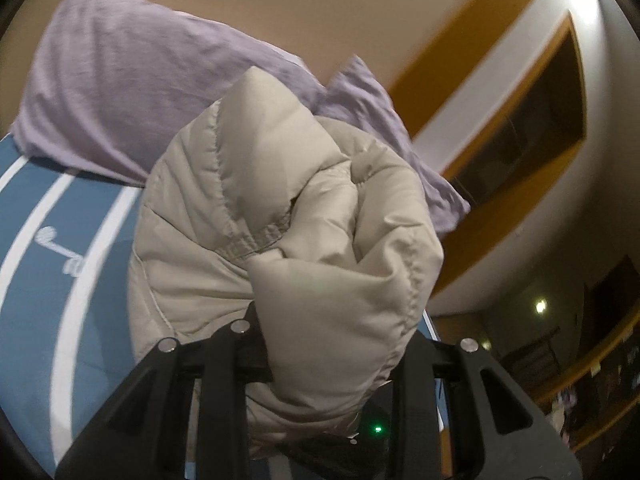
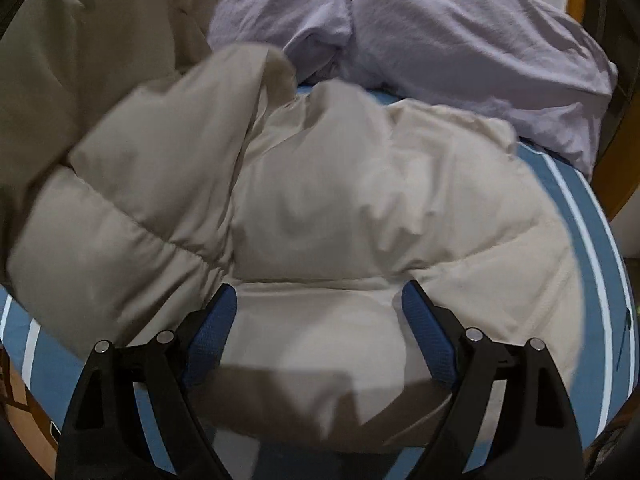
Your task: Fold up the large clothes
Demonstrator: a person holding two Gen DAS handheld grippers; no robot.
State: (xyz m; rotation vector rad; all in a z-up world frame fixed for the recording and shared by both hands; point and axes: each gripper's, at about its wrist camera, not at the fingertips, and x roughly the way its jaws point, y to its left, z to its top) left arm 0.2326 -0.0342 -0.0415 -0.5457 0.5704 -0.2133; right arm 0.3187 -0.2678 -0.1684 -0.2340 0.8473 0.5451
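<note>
Both views are dimly lit with warm indoor light. Heavy fisheye bending and dark vignette corners are seen at all edges. In the left wrist view, motion blur is seen on the wall trim at right; a small ceiling lamp is blown out, glare sits top right. The puffer jacket is fairly sharp there. In the right wrist view, the jacket is smeared by blur, and a hard shadow is cast across its lower part.
</note>
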